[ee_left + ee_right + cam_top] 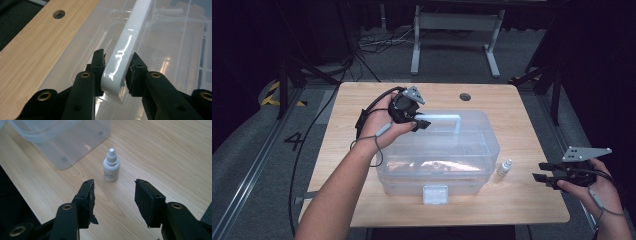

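A painted "4" marks the floor [292, 141].

The big clear plastic box [438, 160] sits shut on the worktop, its white handle [127, 47] on top. The little white dropper bottle [111, 166] stands upright just beside the box.

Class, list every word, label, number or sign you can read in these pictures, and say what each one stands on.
"4": painted in dark paint on the grey floor left of the table.
The small white dropper bottle shows no readable print.
The clear plastic box and its white handle carry no text.
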`<state>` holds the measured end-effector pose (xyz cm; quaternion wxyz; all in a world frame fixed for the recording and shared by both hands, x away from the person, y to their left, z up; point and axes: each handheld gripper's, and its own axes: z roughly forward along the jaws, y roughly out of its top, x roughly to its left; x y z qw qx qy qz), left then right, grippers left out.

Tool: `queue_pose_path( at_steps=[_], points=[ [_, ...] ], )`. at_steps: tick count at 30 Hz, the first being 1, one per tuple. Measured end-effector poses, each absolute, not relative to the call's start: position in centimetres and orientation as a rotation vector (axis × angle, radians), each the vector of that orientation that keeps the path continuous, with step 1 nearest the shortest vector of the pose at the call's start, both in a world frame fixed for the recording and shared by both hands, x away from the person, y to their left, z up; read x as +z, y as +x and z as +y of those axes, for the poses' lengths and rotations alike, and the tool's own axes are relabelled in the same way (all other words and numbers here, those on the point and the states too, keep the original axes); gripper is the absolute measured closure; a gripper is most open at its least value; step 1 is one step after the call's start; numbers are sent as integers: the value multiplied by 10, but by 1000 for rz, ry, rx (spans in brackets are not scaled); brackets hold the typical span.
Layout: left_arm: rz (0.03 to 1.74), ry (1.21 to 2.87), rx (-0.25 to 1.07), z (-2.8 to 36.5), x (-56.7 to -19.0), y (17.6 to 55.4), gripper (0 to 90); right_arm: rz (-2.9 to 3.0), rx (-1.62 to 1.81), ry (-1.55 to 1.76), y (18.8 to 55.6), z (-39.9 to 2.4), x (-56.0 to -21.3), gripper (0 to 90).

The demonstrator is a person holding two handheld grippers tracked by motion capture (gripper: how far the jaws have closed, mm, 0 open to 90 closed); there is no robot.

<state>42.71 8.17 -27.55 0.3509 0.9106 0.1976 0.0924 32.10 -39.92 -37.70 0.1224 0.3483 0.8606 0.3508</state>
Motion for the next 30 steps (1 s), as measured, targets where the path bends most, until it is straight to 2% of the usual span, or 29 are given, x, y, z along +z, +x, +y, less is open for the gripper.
queue_pose_path(
  at_steps=[10, 12, 14, 15, 22, 24, 27, 30],
  points=[
    [540, 2364, 220, 81, -270, 438, 718, 2514, 1106, 937, 311, -384, -366, 523],
    [544, 2368, 210, 81, -268, 440, 718, 2523, 1133, 923, 309, -378, -364, 560],
    [547, 2372, 207, 81, -268, 442, 717, 2526, 1153, 885, 307, -371, -361, 637],
    [548, 2372, 207, 81, -267, 442, 717, 2526, 1153, 885, 307, -371, -361, 637],
    [562, 2386, 200, 79, -263, 450, 717, 2499, 1236, 838, 304, -360, -356, 786],
    [570, 2391, 192, 79, -262, 454, 716, 2495, 1266, 826, 304, -357, -356, 855],
    [580, 2387, 181, 78, -261, 455, 716, 2485, 1283, 811, 304, -354, -355, 899],
    [585, 2392, 180, 78, -260, 458, 716, 2476, 1322, 799, 304, -350, -355, 900]
  ],
)
